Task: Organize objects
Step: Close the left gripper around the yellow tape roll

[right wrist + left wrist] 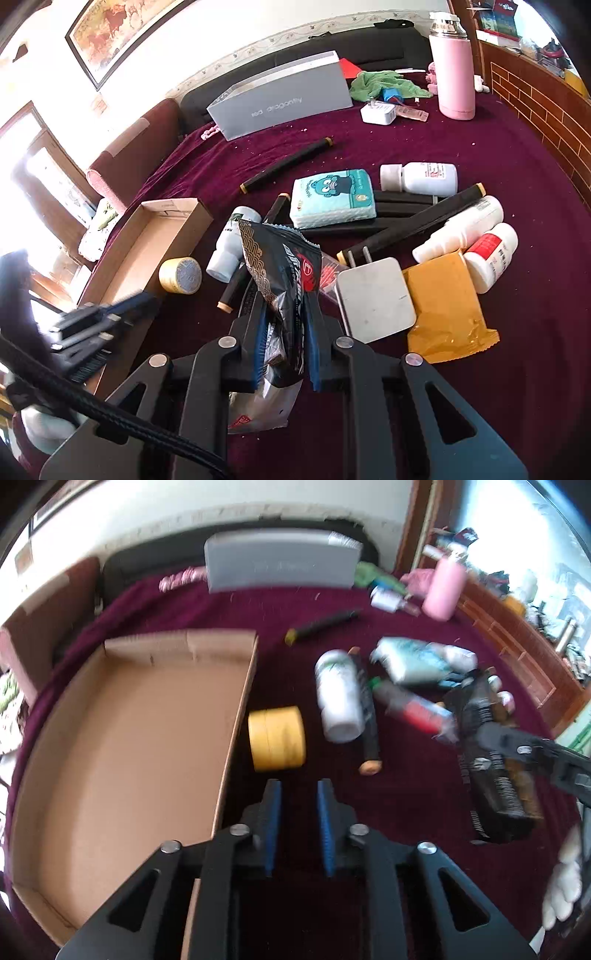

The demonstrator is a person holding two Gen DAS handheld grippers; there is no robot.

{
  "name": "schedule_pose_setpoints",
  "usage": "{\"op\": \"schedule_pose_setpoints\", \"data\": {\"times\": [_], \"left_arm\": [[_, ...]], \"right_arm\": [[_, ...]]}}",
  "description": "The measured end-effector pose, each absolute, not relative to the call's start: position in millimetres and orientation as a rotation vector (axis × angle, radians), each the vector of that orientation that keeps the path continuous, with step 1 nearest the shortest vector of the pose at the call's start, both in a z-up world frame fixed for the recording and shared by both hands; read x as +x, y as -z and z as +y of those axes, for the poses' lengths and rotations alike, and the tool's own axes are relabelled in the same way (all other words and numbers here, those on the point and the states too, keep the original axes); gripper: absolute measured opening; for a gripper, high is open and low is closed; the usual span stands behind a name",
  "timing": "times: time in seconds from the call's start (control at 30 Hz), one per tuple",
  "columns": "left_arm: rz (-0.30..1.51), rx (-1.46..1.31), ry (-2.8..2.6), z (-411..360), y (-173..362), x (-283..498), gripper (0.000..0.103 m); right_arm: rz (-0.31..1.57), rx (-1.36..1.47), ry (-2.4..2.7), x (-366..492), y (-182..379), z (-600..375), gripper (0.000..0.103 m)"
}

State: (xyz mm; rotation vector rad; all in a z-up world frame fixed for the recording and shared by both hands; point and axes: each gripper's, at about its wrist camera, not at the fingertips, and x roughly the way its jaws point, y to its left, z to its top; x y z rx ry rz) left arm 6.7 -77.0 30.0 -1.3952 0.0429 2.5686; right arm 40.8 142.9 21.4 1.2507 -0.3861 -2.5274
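My right gripper (284, 306) is shut on a black snack packet (284, 266) and holds it up above the maroon cloth; the packet also shows at the right of the left wrist view (487, 760). My left gripper (299, 794) is open and empty, just right of the shallow cardboard box (122, 746) and just short of a yellow tape roll (277, 738). The box (147, 243) and the tape roll (181, 275) lie left of the held packet. A white bottle (340, 698) lies beyond the tape roll.
A pile lies on the cloth: a tissue pack (332, 197), white bottles (417, 179), black tubes (288, 164), a grey charger (375, 299), an orange packet (447, 306). A grey box (284, 96) and a pink flask (452, 66) stand at the back.
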Motion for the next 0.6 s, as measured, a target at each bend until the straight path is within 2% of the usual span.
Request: {"op": "schedule_pose_setpoints", "data": {"times": [0.13, 0.23, 0.33, 0.4, 0.43, 0.6], "left_arm": [[-0.077, -1.358, -2.638, -93.6, -26.3, -5.3, 0.017], [-0.029, -1.341, -2.644, -88.0, -25.3, -13.5, 0.019], [-0.044, -1.273, -2.622, -84.2, -29.3, -15.7, 0.023], [-0.052, -1.217, -2.628, -84.6, -34.3, -13.9, 0.036], [-0.052, -1.209, -2.643, -85.8, -35.6, -16.2, 0.038], [-0.017, -1.270, -2.689, -83.2, -33.1, -35.3, 0.039]], "right_arm": [[-0.391, 1.250, 2.510, 41.5, -18.6, 141.7, 0.016], [-0.399, 1.255, 2.498, 39.8, -15.9, 143.4, 0.016], [-0.416, 1.263, 2.493, 36.9, -11.9, 146.2, 0.016], [-0.429, 1.269, 2.485, 36.2, -9.1, 148.6, 0.016], [-0.433, 1.271, 2.481, 35.6, -8.3, 149.5, 0.016], [-0.442, 1.274, 2.468, 33.3, -5.7, 151.8, 0.016]]}}
